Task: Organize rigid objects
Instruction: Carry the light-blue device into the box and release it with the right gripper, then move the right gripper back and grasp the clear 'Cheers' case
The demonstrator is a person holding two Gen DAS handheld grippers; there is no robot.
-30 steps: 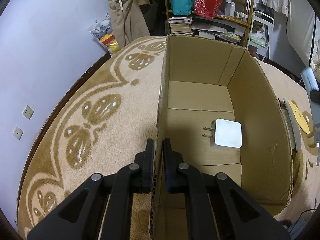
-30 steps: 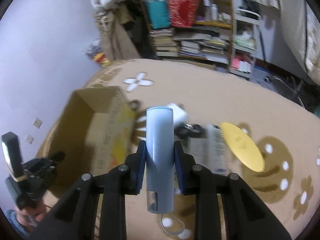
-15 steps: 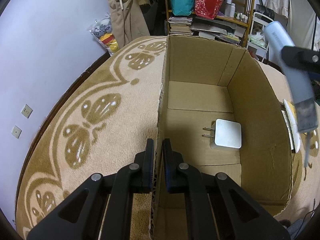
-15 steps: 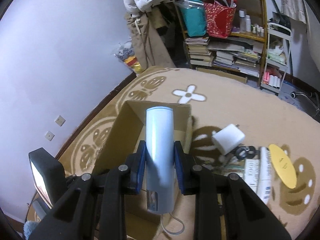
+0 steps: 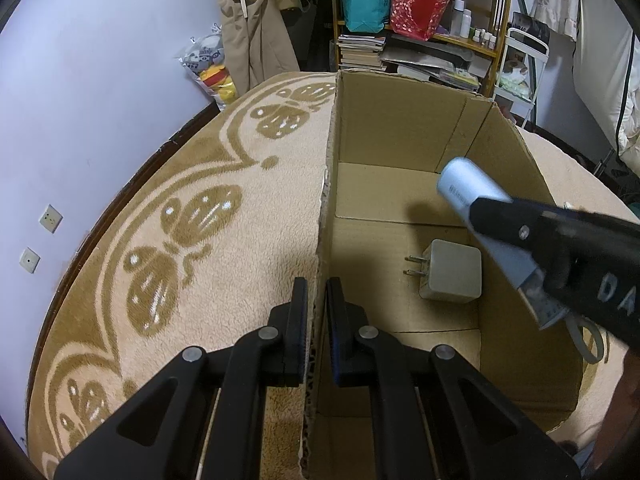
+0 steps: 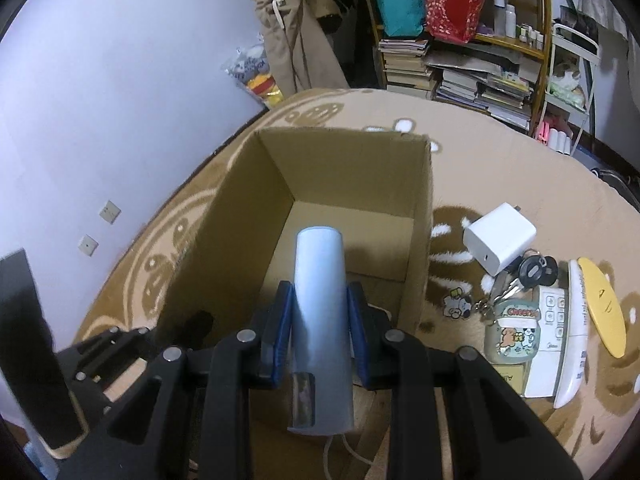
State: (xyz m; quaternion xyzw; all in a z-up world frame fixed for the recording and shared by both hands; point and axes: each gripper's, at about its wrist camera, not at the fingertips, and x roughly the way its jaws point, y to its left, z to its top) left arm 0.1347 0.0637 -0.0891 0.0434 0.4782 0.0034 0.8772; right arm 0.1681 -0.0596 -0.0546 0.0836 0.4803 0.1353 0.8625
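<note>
Right gripper [image 6: 316, 320] jaws clamped on pale blue cylinder [image 6: 320, 312], hovering over open cardboard box [image 6: 224, 248]. Left gripper [image 5: 317, 312] jaws pinched on box's left wall. White charger [image 5: 450, 276] flat on box floor, prongs toward 9 o'clock. Outside box at 3 o'clock on patterned rug [image 6: 500, 168]: second white charger [image 6: 500, 238], keys [image 6: 524, 276], remote [image 6: 572, 332], yellow disc [image 6: 602, 304].
</note>
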